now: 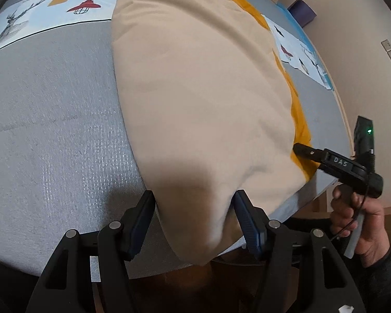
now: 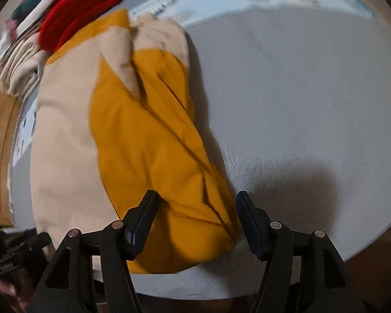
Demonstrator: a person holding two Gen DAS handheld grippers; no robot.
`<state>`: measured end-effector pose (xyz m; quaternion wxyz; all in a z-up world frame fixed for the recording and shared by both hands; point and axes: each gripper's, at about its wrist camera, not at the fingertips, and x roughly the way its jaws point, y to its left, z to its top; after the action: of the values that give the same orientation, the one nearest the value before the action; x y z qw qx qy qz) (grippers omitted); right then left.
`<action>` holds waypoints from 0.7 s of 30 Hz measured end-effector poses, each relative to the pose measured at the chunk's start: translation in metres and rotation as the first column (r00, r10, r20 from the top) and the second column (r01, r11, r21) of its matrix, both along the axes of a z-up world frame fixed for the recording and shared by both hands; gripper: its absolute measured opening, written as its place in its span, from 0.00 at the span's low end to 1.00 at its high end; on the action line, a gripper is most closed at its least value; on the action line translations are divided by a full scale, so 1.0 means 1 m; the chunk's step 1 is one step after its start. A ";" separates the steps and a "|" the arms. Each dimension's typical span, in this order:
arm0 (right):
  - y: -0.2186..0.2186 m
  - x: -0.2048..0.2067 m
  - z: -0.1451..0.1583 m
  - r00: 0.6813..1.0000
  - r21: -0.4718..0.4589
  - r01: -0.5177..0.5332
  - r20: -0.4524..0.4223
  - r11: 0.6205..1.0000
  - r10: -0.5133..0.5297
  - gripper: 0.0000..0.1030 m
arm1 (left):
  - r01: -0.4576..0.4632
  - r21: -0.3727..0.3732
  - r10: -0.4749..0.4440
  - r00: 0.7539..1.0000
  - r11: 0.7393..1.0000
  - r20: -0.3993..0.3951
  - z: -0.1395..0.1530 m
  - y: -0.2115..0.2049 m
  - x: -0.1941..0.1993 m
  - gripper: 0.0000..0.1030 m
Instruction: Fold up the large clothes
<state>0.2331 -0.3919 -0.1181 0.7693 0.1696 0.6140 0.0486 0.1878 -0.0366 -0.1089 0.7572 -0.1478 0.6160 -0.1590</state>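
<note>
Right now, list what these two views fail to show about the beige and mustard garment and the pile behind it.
- Beige and mustard garment: its type is unclear; in the left wrist view the near end droops past the table edge, cut off by the left gripper.
- Its collar end: motion blur in the right wrist view.
- Folded pile: blurred, partly cut by the lens rim; the count is unreadable.
</note>
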 end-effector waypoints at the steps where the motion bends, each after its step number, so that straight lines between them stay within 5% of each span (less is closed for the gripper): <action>1: 0.000 0.001 -0.002 1.000 0.007 0.005 -0.003 1.000 -0.005 0.61 | -0.004 -0.005 0.004 1.000 1.000 0.000 0.001 0.001 0.000 0.57; 5: 0.007 0.003 -0.001 1.000 -0.003 -0.025 0.009 1.000 0.025 0.51 | -0.029 -0.050 0.028 0.999 0.998 -0.016 -0.001 0.009 0.004 0.59; 10: 0.016 0.001 0.003 0.997 0.004 -0.062 0.037 0.998 0.062 0.21 | -0.137 -0.152 0.130 0.990 0.979 -0.052 -0.008 0.028 0.018 0.61; 16: 0.020 -0.003 0.008 0.998 0.049 -0.039 0.044 0.998 0.037 0.13 | -0.251 -0.260 0.239 0.968 0.932 -0.075 -0.028 0.055 0.041 0.63; 21: 0.024 -0.010 0.017 0.998 0.088 -0.018 0.066 0.996 0.012 0.12 | -0.215 -0.285 0.219 0.975 0.934 -0.018 -0.013 0.069 0.035 0.35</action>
<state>0.2233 -0.3683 -0.1011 0.7802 0.1972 0.5872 0.0871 0.2227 0.0322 -0.1221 0.7451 -0.3214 0.5614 -0.1624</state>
